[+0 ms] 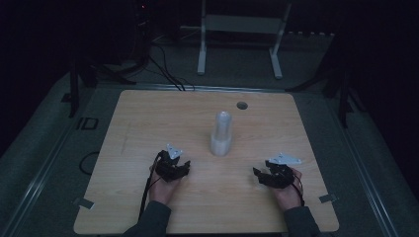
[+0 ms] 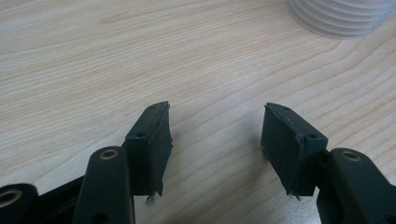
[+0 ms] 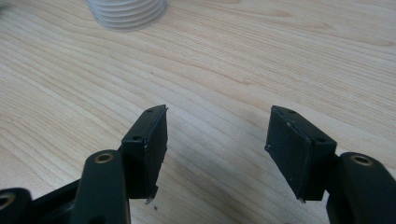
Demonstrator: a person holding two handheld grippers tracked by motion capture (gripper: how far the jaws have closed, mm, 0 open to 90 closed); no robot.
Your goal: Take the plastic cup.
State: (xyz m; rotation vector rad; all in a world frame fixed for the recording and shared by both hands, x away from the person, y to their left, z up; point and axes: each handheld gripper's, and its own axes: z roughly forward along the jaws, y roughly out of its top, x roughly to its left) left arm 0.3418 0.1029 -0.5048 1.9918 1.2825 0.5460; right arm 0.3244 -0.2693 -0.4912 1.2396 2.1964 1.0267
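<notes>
Nothing is being handled yet: the stack of plastic cups (image 1: pixel 221 134) is standing upright and untouched mid-desk (image 1: pixel 148 123), between and beyond both tools. The left hand-held gripper (image 1: pixel 185 166) and right hand-held gripper (image 1: pixel 258 173) are resting low near the front edge, jaws spread and empty. Reaching and grasping are all still waiting.

**Both grippers low, jaws parted, nothing held**

Left gripper (image 1: pixel 179 168): carried in the person's left hand (image 1: pixel 160 185), forearm entering from the bottom edge; jaws stand apart with nothing between the pads (image 2: pixel 156 140).

Right gripper (image 1: pixel 263 174): carried in the right hand (image 1: pixel 289 190), sleeve at the bottom edge; jaws likewise apart, pads (image 3: pixel 152 144) bare.
</notes>
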